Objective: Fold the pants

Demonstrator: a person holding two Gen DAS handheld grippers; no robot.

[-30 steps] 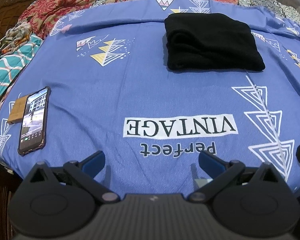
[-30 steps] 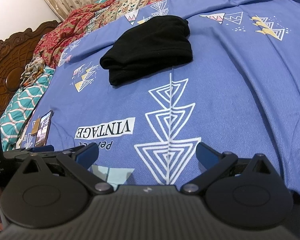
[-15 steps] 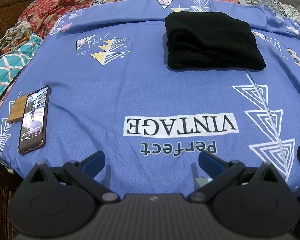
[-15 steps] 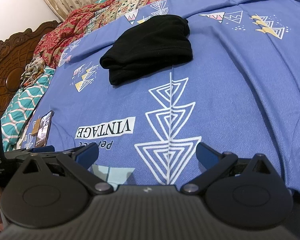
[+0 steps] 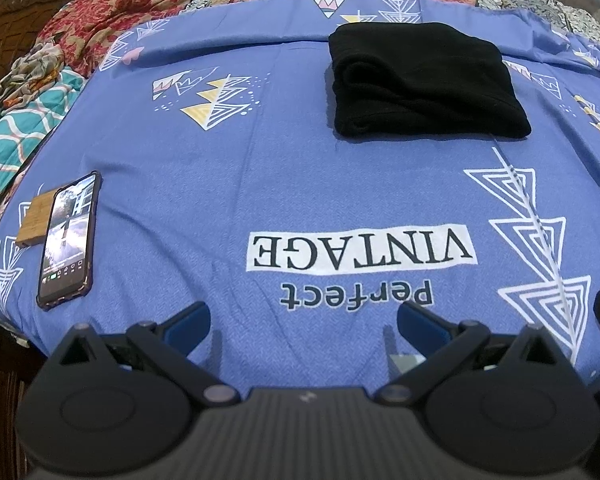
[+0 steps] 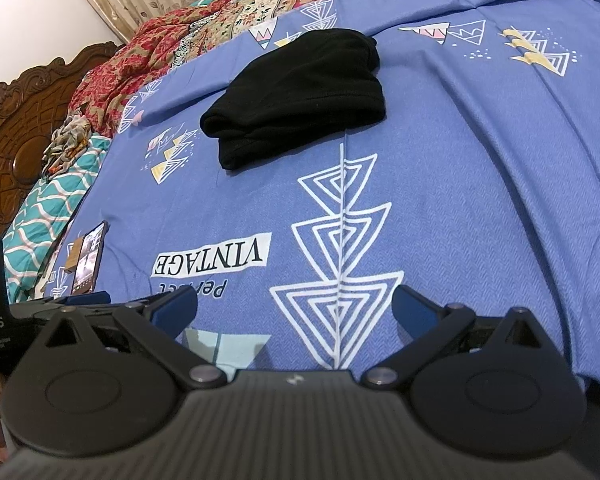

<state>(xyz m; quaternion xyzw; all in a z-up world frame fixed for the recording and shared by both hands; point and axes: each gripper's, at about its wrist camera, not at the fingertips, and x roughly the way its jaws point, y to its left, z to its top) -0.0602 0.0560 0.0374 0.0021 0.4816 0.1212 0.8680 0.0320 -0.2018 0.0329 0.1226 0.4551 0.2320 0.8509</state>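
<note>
Pants (image 5: 426, 82) lie folded in a compact black stack far up the blue bedsheet (image 5: 260, 184), unmoved over the last second, while I hold left gripper (image 5: 302, 316) and right gripper (image 6: 294, 306) spread, empty, well back, so I judge folding finished.

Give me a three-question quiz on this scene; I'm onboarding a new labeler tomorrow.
1. True or false: the pants lie folded on the sheet.
2. What lies beside the phone? A) wooden block B) mug C) book
3. Fill in: both the left gripper and the right gripper are ____.

Key: 1 true; 2 A, the block touches its far side; 3 open, holding nothing.
</note>
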